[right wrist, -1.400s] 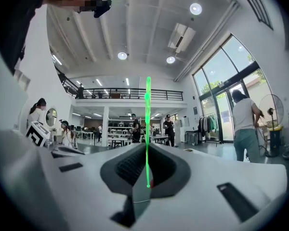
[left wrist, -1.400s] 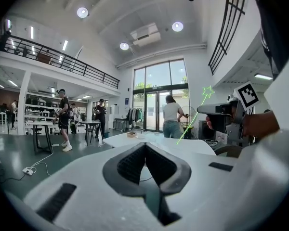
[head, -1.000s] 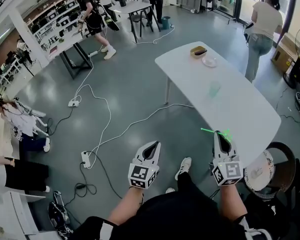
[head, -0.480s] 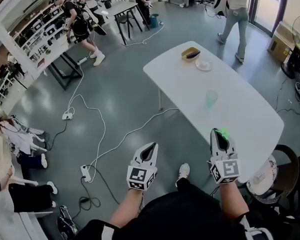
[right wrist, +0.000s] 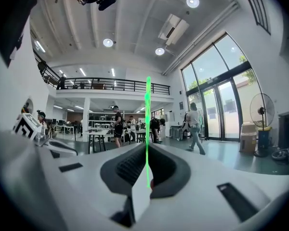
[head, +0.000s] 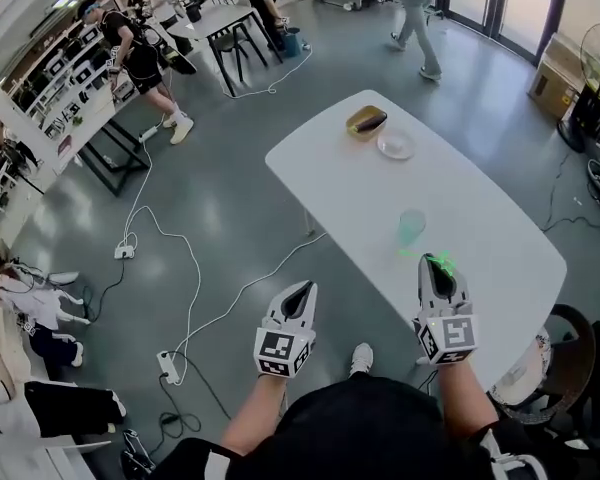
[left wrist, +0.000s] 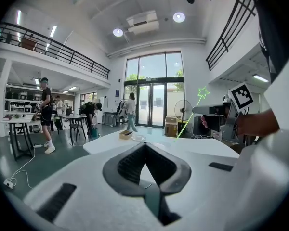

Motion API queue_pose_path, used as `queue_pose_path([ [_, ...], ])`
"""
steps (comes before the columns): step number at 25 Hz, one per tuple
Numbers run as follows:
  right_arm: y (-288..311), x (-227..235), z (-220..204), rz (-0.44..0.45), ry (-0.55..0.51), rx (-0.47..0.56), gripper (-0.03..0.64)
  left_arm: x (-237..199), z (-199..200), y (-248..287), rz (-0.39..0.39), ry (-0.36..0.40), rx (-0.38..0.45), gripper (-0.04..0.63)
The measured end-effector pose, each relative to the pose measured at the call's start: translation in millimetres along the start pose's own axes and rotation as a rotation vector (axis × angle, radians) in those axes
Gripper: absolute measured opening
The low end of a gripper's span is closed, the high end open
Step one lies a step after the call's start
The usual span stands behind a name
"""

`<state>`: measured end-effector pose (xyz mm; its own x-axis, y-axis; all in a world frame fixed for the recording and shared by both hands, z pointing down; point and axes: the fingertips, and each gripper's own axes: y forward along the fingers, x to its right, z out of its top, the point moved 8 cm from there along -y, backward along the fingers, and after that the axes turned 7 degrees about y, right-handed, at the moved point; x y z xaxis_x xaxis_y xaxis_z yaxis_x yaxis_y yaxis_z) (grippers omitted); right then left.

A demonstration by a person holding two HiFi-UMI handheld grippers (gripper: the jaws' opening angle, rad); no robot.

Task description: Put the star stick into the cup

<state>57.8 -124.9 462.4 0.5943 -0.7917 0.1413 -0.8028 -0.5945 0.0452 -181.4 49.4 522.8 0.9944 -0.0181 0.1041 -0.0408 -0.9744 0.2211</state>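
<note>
The star stick [head: 442, 263] is a thin bright green rod with a star tip. My right gripper [head: 438, 266] is shut on it above the near edge of the white table [head: 480, 208]. In the right gripper view the stick [right wrist: 147, 124] rises straight up from between the pads of the gripper [right wrist: 147, 148]. The pale green translucent cup [head: 411, 228] stands upright on the table just beyond that gripper. My left gripper [head: 299, 290] hangs over the floor left of the table, shut and holding nothing, as its own view [left wrist: 145, 146] also shows. The stick [left wrist: 189, 115] appears there at the right.
A yellow bowl [head: 366, 121] and a white plate [head: 395, 145] sit at the table's far end. A round chair [head: 545, 353] stands at the near right corner. Cables and power strips [head: 170, 363] trail over the grey floor. People stand at benches far behind.
The view has closed in on the table, so the cup now sits just ahead of the right gripper. The stick swung from pointing left to standing upright. A person at the back walked away.
</note>
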Motion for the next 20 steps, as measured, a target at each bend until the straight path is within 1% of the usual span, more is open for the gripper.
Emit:
queue_pose_path([
  [5,25,17,-2,-0.008,0.004,0.005,0.020,-7,10,30,-0.018,0.025,0.017,0.000],
  [11,35,49,-4,-0.032,0.017,0.004,0.020,-1,29,63,-0.032,0.055,0.031,0.000],
  [16,47,55,-7,-0.072,0.018,0.015,0.020,-9,32,86,-0.089,0.074,0.035,0.000],
  [20,62,57,-12,-0.126,0.030,0.012,0.020,-25,44,116,-0.146,0.094,0.066,0.000],
])
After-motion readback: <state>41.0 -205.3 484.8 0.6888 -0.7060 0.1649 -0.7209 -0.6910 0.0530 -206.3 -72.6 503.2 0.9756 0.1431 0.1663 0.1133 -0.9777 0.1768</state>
